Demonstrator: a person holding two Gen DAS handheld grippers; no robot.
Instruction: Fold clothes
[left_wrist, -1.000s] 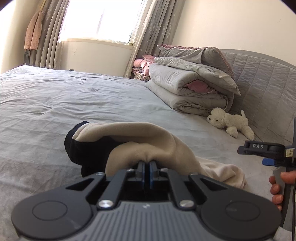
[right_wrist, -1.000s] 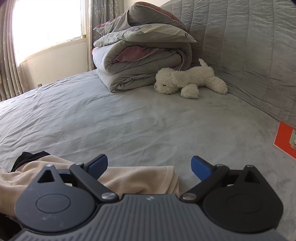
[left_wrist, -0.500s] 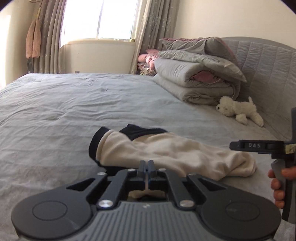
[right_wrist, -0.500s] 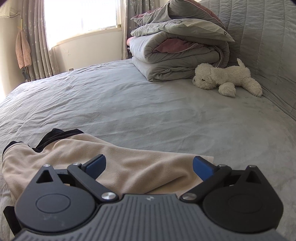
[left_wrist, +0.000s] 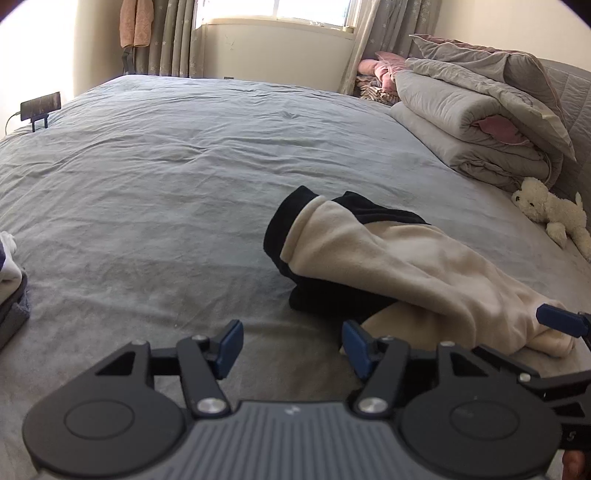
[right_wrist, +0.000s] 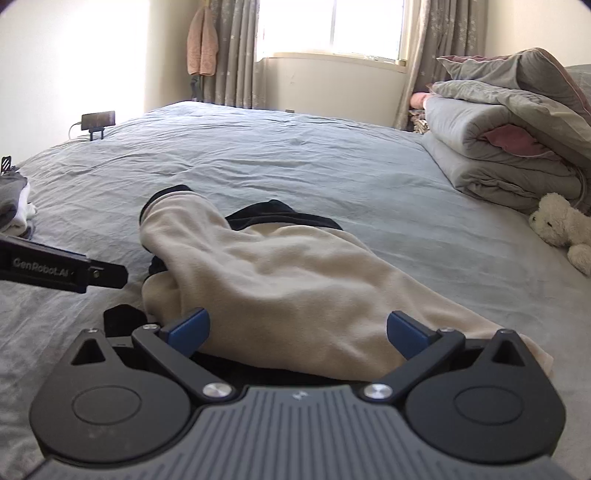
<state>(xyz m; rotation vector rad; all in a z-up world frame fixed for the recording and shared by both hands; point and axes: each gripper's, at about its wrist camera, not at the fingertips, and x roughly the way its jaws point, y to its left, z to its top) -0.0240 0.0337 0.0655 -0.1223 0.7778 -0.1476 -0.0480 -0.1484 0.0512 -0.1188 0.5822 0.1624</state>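
Note:
A cream and black garment (left_wrist: 388, 266) lies bunched on the grey bed (left_wrist: 184, 166), to the right in the left wrist view and in the middle of the right wrist view (right_wrist: 280, 280). My left gripper (left_wrist: 291, 345) is open and empty, just left of the garment's near edge. My right gripper (right_wrist: 297, 332) is open, with its jaws spread over the garment's near edge and nothing held. The right gripper's blue fingertip (left_wrist: 557, 321) shows at the right edge of the left wrist view. The left gripper's black finger (right_wrist: 62, 271) shows at the left of the right wrist view.
A stack of folded grey quilts (left_wrist: 480, 125) and a white plush dog (left_wrist: 554, 214) lie at the far right by the headboard. Other clothes (right_wrist: 14, 206) are piled at the bed's left edge. A phone on a stand (left_wrist: 40, 107) sits at the far left.
My left gripper has opened and let go of the garment, which now lies on the bed. Both grippers have swung left, with the right one staying open.

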